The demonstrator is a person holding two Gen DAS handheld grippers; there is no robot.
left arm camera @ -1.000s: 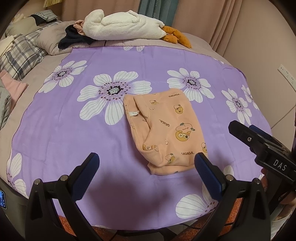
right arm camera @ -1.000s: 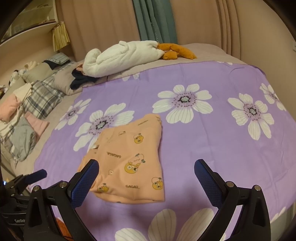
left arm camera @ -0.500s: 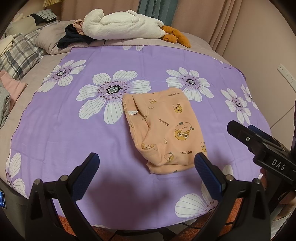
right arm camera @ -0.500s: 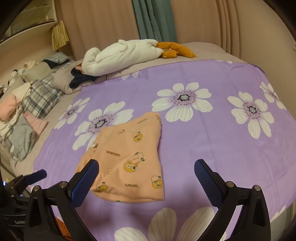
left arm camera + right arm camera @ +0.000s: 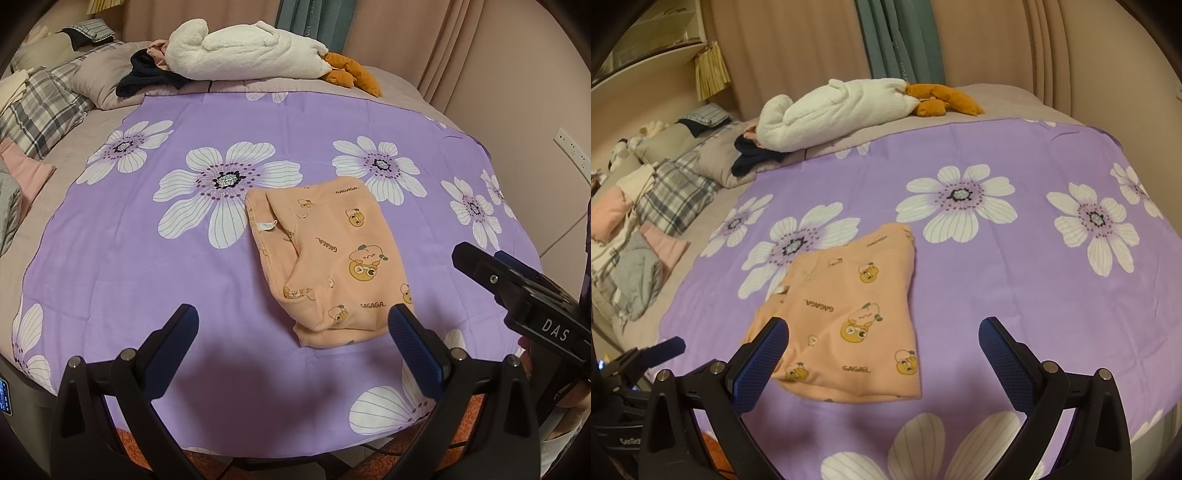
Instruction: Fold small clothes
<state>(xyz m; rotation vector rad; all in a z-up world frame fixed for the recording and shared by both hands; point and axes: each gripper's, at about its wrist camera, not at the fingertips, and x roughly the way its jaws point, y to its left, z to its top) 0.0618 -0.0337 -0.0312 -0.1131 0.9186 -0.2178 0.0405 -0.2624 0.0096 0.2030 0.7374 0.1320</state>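
— Hovering near, left gripper [image 5: 293,341] and right gripper [image 5: 882,349] both spread wide, holding nothing. How to do it well?

— Pinch the near hem of the one peach garment [image 5: 325,258] mid-cloth, lift both corners evenly, fold away. Beyond: one purple cloth [image 5: 147,266], one white plush [image 5: 251,55]

A big bed [image 5: 391,85] filled the room. A purple sheet [image 5: 122,266] with white flowers lay over it. Pink curtains [image 5: 798,48] hung behind, with a green curtain [image 5: 901,40] between them. A white socket [image 5: 570,147] sat on the pink wall [image 5: 517,85].
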